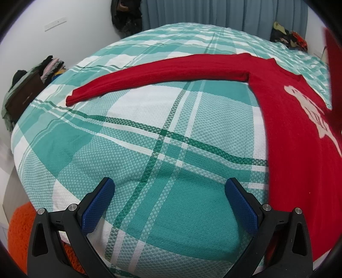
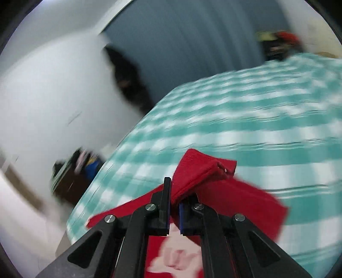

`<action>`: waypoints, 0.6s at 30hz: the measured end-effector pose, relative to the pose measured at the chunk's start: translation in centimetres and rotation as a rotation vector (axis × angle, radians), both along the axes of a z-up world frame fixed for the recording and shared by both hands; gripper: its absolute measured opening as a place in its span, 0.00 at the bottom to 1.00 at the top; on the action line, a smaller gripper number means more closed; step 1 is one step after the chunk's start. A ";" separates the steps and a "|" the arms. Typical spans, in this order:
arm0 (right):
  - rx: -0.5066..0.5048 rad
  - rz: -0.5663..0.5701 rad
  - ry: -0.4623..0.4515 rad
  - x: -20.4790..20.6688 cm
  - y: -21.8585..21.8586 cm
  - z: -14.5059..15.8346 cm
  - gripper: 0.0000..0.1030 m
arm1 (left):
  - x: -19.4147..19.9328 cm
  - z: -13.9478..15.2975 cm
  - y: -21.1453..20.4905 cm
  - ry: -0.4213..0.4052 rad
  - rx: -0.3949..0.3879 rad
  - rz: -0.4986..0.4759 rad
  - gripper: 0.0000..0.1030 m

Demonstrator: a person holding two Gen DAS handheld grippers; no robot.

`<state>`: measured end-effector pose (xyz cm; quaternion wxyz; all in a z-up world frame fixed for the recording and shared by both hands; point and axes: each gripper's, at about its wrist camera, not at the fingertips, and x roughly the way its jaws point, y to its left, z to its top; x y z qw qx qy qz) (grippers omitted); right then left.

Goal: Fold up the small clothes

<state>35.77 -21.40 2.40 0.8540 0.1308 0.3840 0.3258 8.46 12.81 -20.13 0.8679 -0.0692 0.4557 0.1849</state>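
One sweater cuff [image 2: 205, 169] between right jaws

The left wrist camera sits behind the left gripper [image 1: 170, 205] and looks steeply down, close over the near edge of the bed [image 1: 149, 149], toward the curtain [image 1: 224, 15] at the far side. The right wrist camera, behind the right gripper [image 2: 174, 192], looks less steeply, tilted and blurred. Both views share the bed, the red sweater [image 1: 299, 149], the curtain and the clothes pile [image 1: 288, 38] at the far corner.
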 end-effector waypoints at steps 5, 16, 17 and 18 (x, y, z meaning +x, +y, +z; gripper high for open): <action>-0.039 0.159 0.162 -1.2 4.9 -5.3 0.80 | -0.1 0.0 0.1 -0.001 -0.005 -0.007 0.99; -0.599 -0.028 0.066 -4.2 -7.5 -14.8 0.80 | 0.0 0.0 0.0 -0.001 0.002 -0.002 1.00; -0.627 0.008 0.072 -4.9 -6.9 -16.3 0.80 | 0.0 0.0 0.0 -0.003 0.006 0.000 1.00; -0.669 0.033 0.062 -5.6 -6.1 -18.1 0.79 | -0.1 -0.1 -0.1 -0.005 0.010 0.002 1.00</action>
